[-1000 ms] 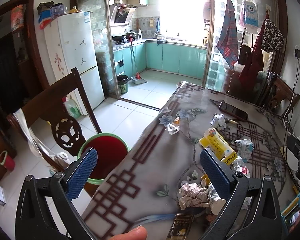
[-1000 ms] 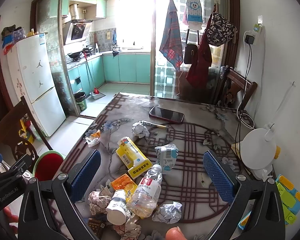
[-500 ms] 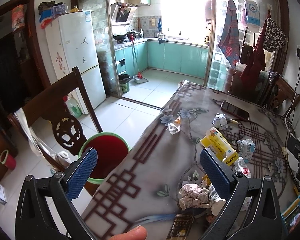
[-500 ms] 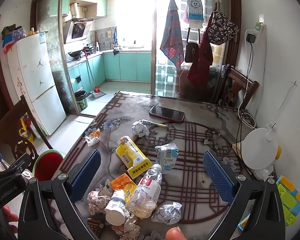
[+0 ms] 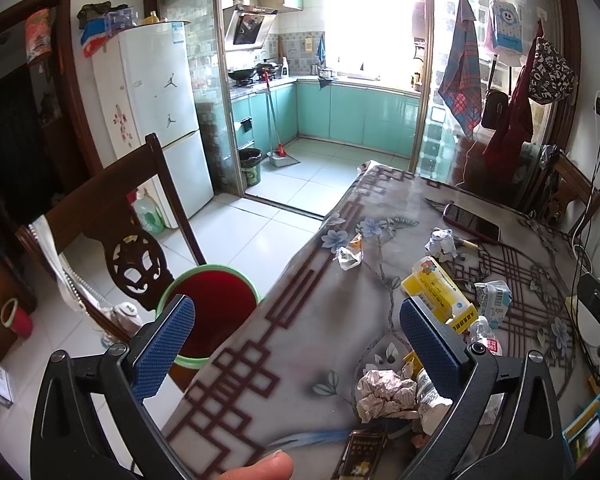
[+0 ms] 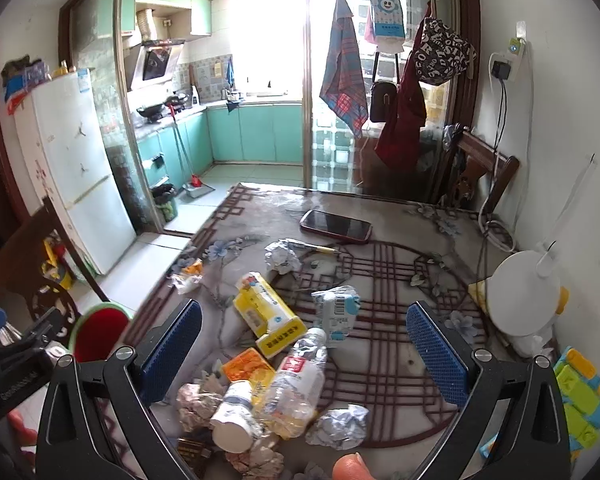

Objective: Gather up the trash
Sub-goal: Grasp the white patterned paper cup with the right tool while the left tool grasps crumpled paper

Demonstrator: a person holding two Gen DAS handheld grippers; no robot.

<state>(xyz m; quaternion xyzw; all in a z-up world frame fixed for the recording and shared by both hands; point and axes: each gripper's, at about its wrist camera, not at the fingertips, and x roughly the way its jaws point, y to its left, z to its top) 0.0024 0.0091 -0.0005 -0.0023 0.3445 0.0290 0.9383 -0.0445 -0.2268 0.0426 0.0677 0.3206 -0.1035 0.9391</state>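
Right gripper [image 6: 304, 356] jaws spread wide, empty; between them lie a crushed clear plastic bottle [image 6: 294, 388], a white cup [image 6: 234, 420] and foil wads. Ahead sits a yellow carton [image 6: 268, 314]. Left gripper [image 5: 296, 352], also spread, frames the table edge; a red bin [image 5: 216, 312], possibly green-rimmed, sits behind its left jaw.

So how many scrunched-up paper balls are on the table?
3 I can see clearly: a white one by the pen, a silvery one nearest the camera, and a pinkish one beside the white cup. More may hide under the pile.
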